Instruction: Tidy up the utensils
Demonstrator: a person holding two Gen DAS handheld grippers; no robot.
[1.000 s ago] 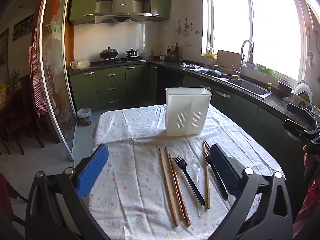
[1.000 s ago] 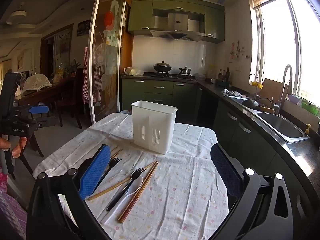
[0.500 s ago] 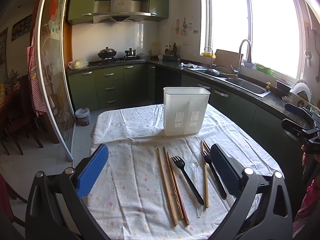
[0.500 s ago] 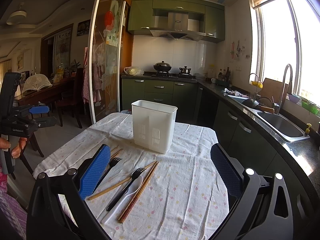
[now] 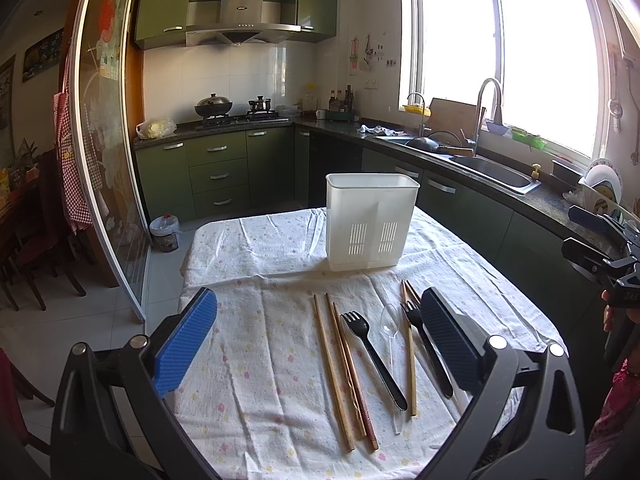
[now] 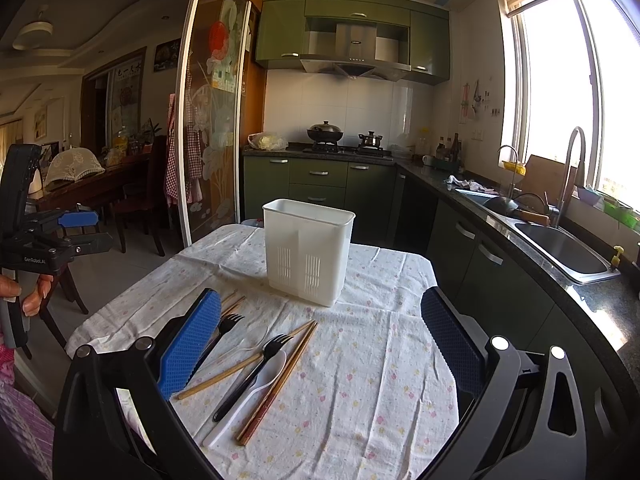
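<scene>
Utensils flat on cloth (image 5: 256, 248), caddy (image 5: 370, 220) upright beyond.
Chopsticks (image 5: 334, 372), forks (image 5: 374, 354) and spoon (image 5: 390, 330) point toward caddy; left gripper (image 5: 320, 344) and right gripper (image 6: 320, 344) both spread, empty.

Cloth (image 5: 256, 360) over the bench: matt, creased cotton-like weave with small printed flowers. Holder (image 5: 370, 220): white plastic, smooth, slightly translucent, slotted low on its wall. Chopsticks (image 5: 332, 368): wood, dull finish. Forks (image 5: 374, 354): black plastic, faint sheen. Spoon (image 5: 390, 326): clear glossy plastic; in the right view another spoon (image 6: 256, 384) is opaque white plastic. Left claw (image 5: 316, 344): black matt frame, blue textured rubbery pads (image 5: 184, 344).
</scene>
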